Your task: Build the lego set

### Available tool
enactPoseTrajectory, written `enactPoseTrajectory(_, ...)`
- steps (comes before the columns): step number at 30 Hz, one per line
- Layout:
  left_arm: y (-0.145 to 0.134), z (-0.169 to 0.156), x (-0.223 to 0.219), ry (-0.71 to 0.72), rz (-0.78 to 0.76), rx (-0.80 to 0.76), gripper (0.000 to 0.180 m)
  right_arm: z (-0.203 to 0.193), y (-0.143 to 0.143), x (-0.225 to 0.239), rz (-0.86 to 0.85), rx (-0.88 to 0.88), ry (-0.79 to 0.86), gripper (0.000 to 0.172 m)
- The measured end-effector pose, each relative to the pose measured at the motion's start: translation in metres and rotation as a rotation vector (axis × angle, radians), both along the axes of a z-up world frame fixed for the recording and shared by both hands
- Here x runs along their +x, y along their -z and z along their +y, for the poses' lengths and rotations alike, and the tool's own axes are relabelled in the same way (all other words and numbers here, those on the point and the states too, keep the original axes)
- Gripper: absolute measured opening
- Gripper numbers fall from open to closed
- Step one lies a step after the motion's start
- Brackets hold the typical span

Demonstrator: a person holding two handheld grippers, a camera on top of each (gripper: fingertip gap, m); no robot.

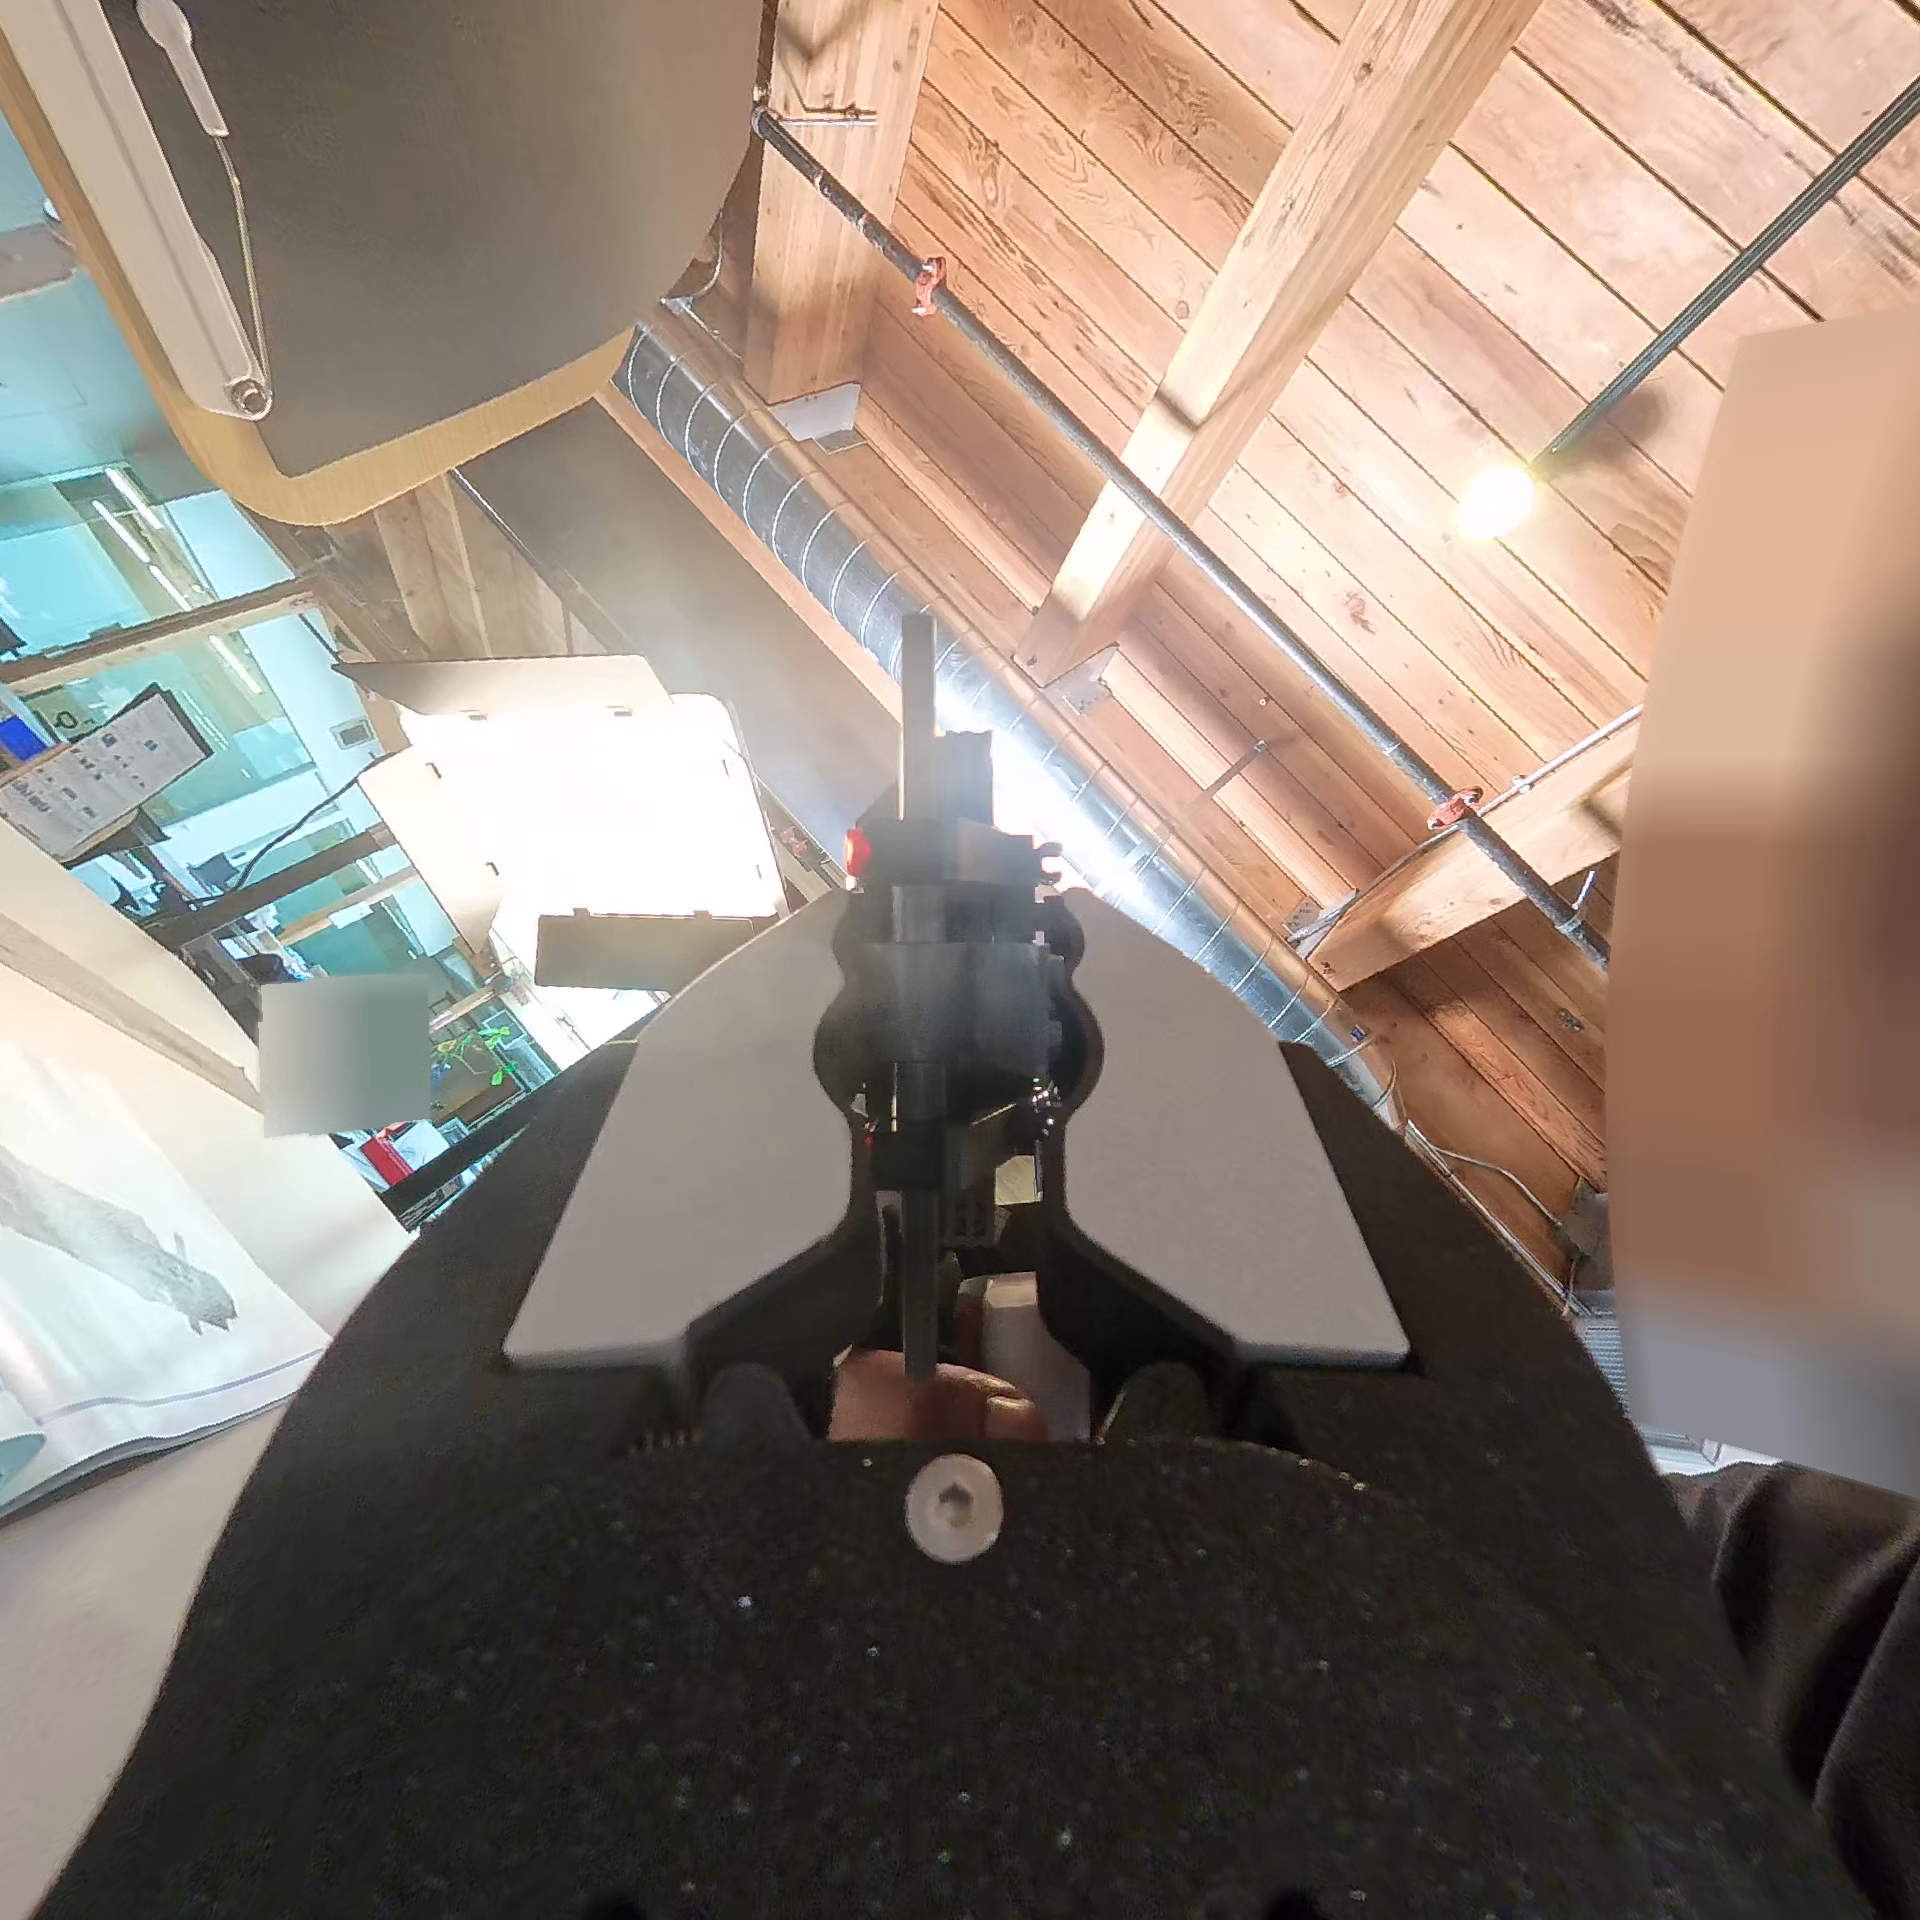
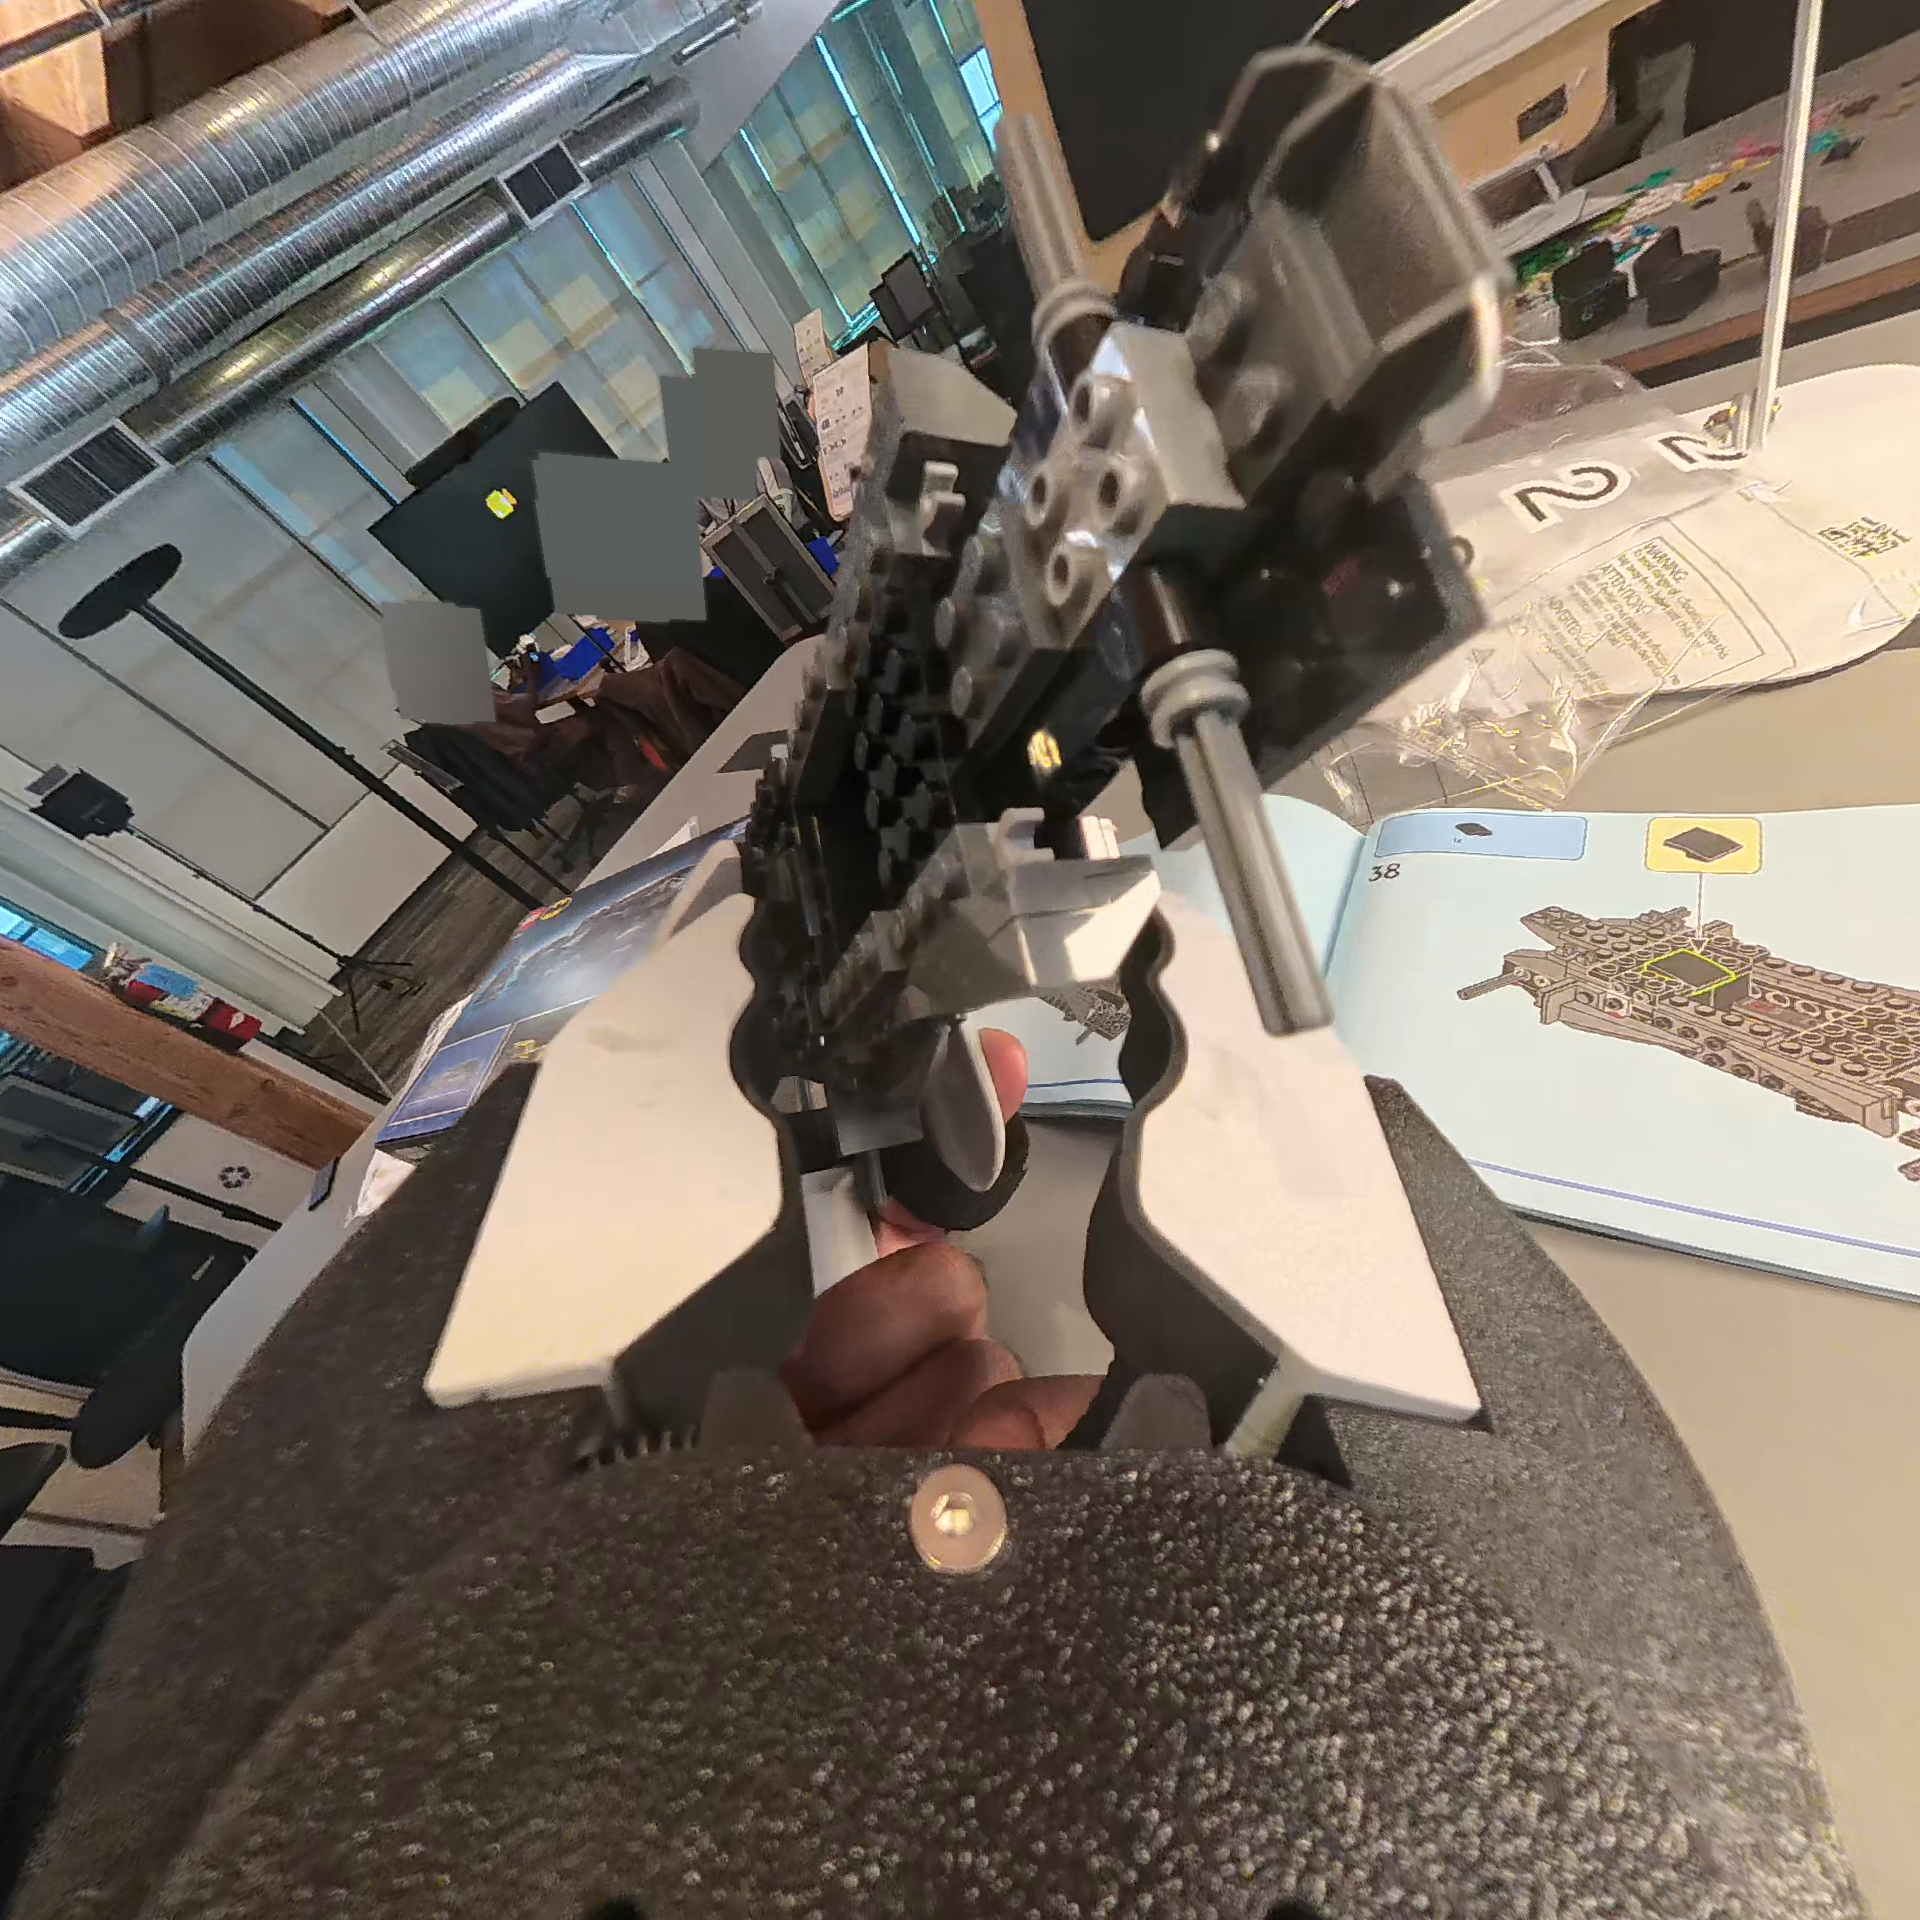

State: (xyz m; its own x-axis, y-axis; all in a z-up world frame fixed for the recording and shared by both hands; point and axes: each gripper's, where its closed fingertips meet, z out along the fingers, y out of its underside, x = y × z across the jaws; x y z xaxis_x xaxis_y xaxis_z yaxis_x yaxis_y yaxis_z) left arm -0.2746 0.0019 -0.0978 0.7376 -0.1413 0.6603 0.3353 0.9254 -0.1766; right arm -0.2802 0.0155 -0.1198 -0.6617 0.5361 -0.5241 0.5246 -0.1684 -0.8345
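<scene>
We begin on the left, where our left claw [image 1: 951, 997] points up toward a plank ceiling [image 1: 1195, 270] with a silver duct [image 1: 831, 540] running across it. Its pale fingers [image 1: 727, 1122] stand at a narrow setting, closed on a dark brick-built model [image 1: 951, 966], seen end-on. A grey axle [image 1: 917, 727] rises from the top of that model, and a small red stud [image 1: 858, 850] sits on its left edge. Fingers of a hand [image 1: 935, 1397] show low in the gap behind the model. At the far left edge an open instruction booklet [image 1: 125, 1278] lies on the desk [image 1: 83, 1621].

In the right wrist view, our right claw [image 2: 951, 997] stands wide. The same black and grey brick-built model [image 2: 935, 707] runs up between its white fingers [image 2: 1247, 1143], tilted to the right, its lower end in the gap. Whether the pads press on it we cannot tell. A hand [image 2: 914, 1340] shows within the gap, a fingertip touching the underside of the model. A grey axle [image 2: 1247, 862] with a bush sticks out from the model's right side, slanting down. Left of the claw, a dark printed box [image 2: 488, 1029] lies on the desk. Further right, the open instruction booklet [image 2: 1621, 1039] lies flat on the desk [image 2: 1714, 1382], and beyond it are clear plastic bags [image 2: 1538, 665], crumpled.
</scene>
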Motion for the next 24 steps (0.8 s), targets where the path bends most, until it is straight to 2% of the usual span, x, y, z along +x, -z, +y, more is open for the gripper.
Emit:
enactPoseTrajectory(13,-0.013,0.002,0.008,-0.007,0.091,-0.082,0.032,-0.003,-0.015,0.008,0.052,-0.074,-0.048,0.054)
enactPoseTrajectory(18,-0.016,0.004,0.01,-0.013,0.116,-0.117,0.032,-0.006,-0.02,0.013,0.06,-0.124,-0.094,0.044)
enactPoseTrajectory(24,-0.019,0.004,0.013,-0.027,0.147,-0.149,0.032,-0.007,-0.024,0.017,0.055,-0.169,-0.127,0.04)
